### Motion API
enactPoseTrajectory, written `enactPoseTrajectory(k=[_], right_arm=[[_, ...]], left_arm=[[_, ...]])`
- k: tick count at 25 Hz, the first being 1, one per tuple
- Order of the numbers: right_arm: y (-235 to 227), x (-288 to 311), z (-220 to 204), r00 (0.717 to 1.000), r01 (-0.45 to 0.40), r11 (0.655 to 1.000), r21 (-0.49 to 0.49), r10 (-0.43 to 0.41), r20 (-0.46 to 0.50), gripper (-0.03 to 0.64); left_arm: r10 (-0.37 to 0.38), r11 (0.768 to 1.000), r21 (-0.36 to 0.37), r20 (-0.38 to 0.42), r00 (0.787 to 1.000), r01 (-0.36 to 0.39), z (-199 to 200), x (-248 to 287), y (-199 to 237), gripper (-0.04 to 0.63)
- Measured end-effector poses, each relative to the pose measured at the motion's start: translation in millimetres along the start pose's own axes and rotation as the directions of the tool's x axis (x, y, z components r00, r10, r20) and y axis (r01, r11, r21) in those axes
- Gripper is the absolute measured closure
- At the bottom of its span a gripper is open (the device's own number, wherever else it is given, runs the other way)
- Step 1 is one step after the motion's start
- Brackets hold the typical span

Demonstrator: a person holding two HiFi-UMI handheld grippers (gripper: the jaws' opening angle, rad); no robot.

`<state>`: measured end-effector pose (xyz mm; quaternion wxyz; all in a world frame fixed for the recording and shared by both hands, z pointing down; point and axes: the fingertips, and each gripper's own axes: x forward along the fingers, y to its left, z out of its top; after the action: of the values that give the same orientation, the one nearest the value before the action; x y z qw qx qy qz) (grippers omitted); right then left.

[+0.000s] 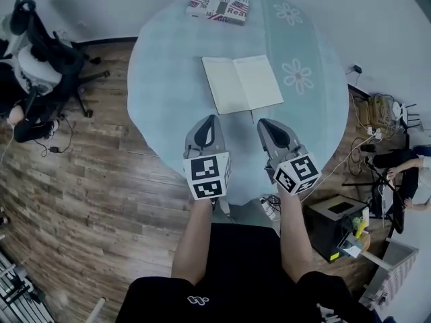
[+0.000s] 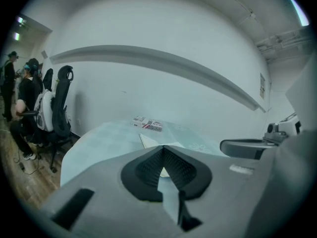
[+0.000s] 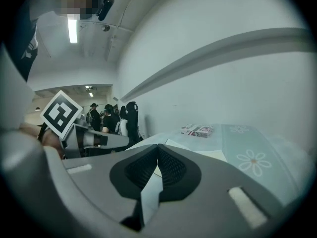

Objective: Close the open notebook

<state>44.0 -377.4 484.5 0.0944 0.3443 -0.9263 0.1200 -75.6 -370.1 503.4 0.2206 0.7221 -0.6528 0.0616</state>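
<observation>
Head view: notebook (image 1: 242, 84) lies open just beyond both jaws.

Wood plank floor (image 1: 87, 200); round pale-blue table (image 1: 168, 99); black office chair (image 2: 62, 100); white wall (image 2: 163, 88).

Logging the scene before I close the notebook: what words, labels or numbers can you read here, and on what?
"Real": on the cover of the red, white and dark printed book at the table's far edge; its other print is too small to read.
Open notebook: the pages look blank, no text.
Marker cubes: square patterns only, no words or numbers.
</observation>
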Motion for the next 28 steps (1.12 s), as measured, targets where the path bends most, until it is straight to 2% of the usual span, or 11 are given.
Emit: enactPoseTrajectory(k=[4,8,12,15,18,20,22,25,28], right_arm=[[-8,19,-8,0.997,-0.055,0.998,-0.034,0.053,-0.052,0.586],[-15,27,-27,0.990,-0.084,0.994,-0.066,0.075,-0.120,0.528],[-20,51,-53,0.969,-0.126,0.974,-0.189,0.080,-0.234,0.473],[-30,63,-72,0.941,-0.178,0.925,-0.335,0.060,-0.333,0.457],[-30,82,-92,0.906,-0.256,0.846,-0.468,0.040,-0.422,0.454],[-27,90,-106,0.885,-0.298,0.796,-0.527,0.024,-0.465,0.451],[-27,98,-116,0.874,-0.318,0.762,-0.564,0.004,-0.487,0.453],[-29,108,-124,0.867,-0.325,0.739,-0.590,-0.017,-0.498,0.453],[-30,115,-127,0.867,-0.310,0.739,-0.597,-0.037,-0.497,0.459]], left_arm=[[0.077,0.996,-0.051,0.008,0.997,-0.077,4,10,22,0.592],[0.095,0.993,-0.063,0.000,0.995,-0.095,-3,11,19,0.592],[0.107,0.991,-0.077,-0.032,0.994,-0.109,-19,15,24,0.592],[0.119,0.987,-0.105,-0.047,0.992,-0.124,-32,18,26,0.592],[0.148,0.979,-0.133,-0.059,0.987,-0.155,-43,16,39,0.592],[0.165,0.975,-0.140,-0.074,0.983,-0.174,-51,14,47,0.592],[0.176,0.971,-0.147,-0.083,0.981,-0.186,-57,14,51,0.592],[0.187,0.968,-0.151,-0.085,0.979,-0.198,-59,14,51,0.592],[0.182,0.971,-0.138,-0.089,0.979,-0.193,-59,14,50,0.592]])
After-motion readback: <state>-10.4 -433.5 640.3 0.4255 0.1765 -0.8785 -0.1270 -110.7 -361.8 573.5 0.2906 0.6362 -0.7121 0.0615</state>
